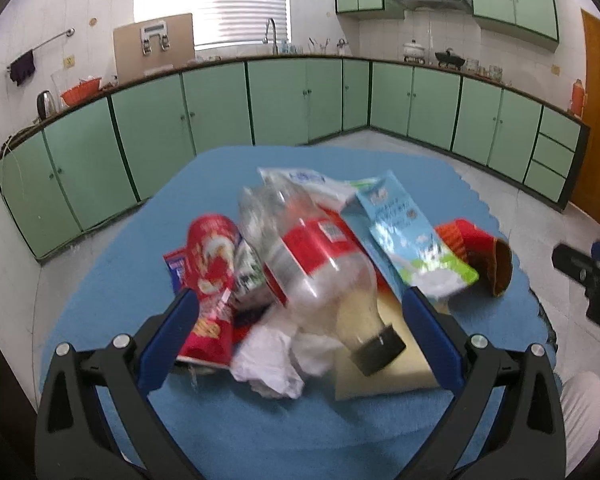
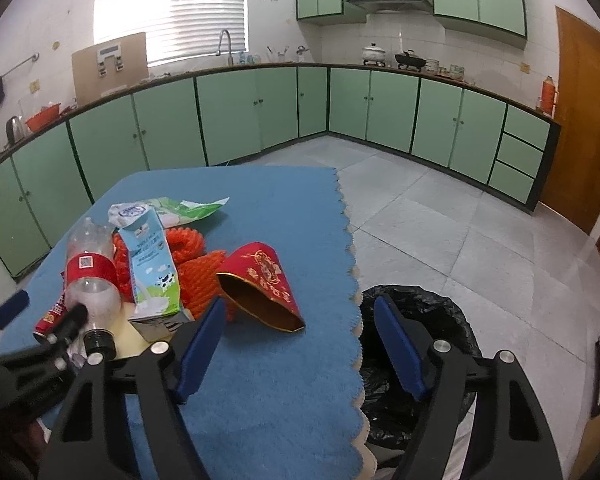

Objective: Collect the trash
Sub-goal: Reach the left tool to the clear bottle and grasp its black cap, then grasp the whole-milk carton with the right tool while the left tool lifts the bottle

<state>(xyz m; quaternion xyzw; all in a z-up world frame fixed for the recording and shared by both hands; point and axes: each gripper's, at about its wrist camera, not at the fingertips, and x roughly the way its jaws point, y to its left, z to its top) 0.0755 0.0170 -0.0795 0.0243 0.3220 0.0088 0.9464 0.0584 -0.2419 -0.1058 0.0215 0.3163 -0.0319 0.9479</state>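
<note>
Hovering over the blue tabletop [image 1: 100, 280], the left tongs [image 1: 300, 308] are spread around a heaped trash pile without pinching it: crumpled white paper [image 1: 276, 364] nearest, then a clear bottle [image 1: 312, 256], with a red can [image 1: 210, 272] at nine o'clock and a milk carton [image 1: 408, 232] at two o'clock. The right tongs [image 2: 298, 320] are spread, empty, straddling the tabletop's edge, a black-lined bin [image 2: 420, 312] at three o'clock and a red packet [image 2: 260, 280] toward eleven o'clock.

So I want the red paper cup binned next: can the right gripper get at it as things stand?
Probably yes. The red paper cup lies on its side on the blue cloth, apart from the pile, just ahead of the open right gripper. Nothing lies between them; only the orange netting crowds its far side.
</note>
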